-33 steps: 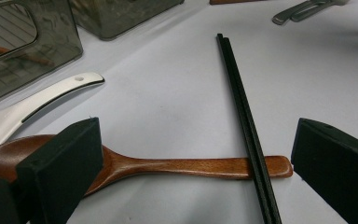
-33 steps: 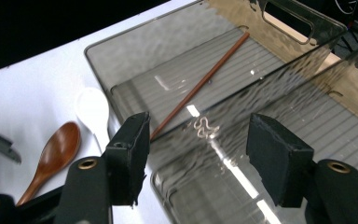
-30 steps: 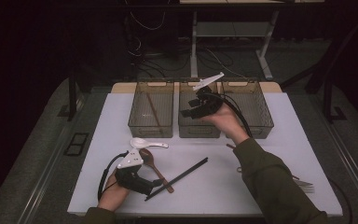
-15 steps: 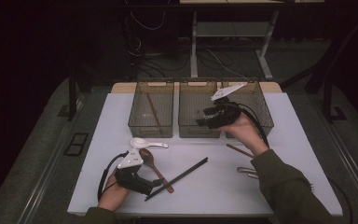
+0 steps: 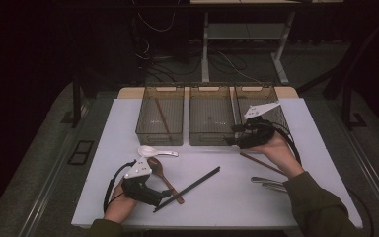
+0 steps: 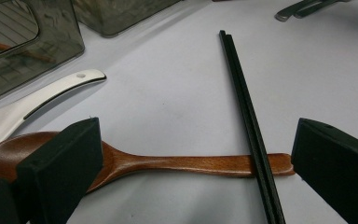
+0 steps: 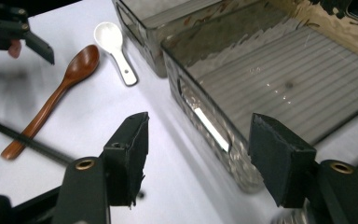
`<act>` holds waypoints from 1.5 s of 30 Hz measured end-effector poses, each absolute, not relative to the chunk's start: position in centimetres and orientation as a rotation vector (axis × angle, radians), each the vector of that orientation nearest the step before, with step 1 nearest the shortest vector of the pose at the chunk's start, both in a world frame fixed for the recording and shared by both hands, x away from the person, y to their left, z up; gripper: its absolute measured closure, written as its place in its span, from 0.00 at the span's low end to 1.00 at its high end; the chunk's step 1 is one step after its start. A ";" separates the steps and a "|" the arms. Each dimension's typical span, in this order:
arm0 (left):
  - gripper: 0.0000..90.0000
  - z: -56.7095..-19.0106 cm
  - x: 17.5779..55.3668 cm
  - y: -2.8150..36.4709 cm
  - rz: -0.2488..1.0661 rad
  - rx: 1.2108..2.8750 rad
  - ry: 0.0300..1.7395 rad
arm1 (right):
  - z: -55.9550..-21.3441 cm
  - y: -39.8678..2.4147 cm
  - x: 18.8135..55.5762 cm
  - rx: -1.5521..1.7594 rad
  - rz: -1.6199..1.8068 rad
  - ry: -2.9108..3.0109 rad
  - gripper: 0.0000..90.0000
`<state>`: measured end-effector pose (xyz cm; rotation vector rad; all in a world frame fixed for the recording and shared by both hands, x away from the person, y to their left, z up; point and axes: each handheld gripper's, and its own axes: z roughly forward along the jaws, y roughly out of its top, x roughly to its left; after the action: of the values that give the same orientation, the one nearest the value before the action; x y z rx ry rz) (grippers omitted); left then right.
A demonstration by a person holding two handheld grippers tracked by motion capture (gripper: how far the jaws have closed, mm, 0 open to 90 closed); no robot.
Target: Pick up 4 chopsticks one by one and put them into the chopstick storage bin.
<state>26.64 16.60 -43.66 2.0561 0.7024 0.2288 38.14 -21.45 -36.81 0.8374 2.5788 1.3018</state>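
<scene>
A white bench (image 5: 306, 148) was seen on a grey floor in a dark room. Near its front left corner the left gripper (image 5: 168, 193) was held with jaws open and empty around a wooden spoon (image 6: 177, 164), which was crossed by two black chopsticks (image 6: 249, 116). One white spoon (image 5: 157, 151) lay just behind. Three bins (image 5: 175, 138) were lined along the back edge. At the middle bin's front right corner, the right gripper (image 7: 198, 158) was held open, empty. Two metal handles (image 5: 266, 182) lay toward the front right.

In the left gripper view, the wooden spoon's (image 6: 135, 161) bowl sits partly behind the near jaw, the black chopsticks (image 6: 249, 116) run off the bottom edge, and the white spoon (image 6: 32, 105) is cut at the left.
</scene>
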 end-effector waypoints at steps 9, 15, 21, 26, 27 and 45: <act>0.01 -43.7 26.7 16.6 0.227 2.064 0.699 | -37.8 -24.3 36.4 0.852 1.273 2.583 0.42; 0.01 -43.7 26.6 16.5 0.229 2.066 0.697 | -38.6 -26.2 35.3 0.879 1.224 2.591 0.43; 0.01 -43.7 26.6 16.5 0.231 2.065 0.698 | -39.4 -28.3 34.4 0.922 1.193 2.578 0.45; 0.01 -43.7 26.6 16.5 0.233 2.066 0.697 | -40.1 -30.1 33.7 0.952 1.142 2.573 0.49; 0.01 -43.7 26.6 16.5 0.233 2.066 0.697 | -40.2 -30.5 33.6 0.959 1.133 2.572 0.50; 0.01 -43.7 26.6 16.6 0.232 2.062 0.703 | -43.1 -34.1 32.6 1.004 0.968 2.665 0.80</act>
<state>26.62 16.58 -43.72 2.0616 0.7027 0.2324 32.55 -34.09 -43.14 1.0039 2.6648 0.9677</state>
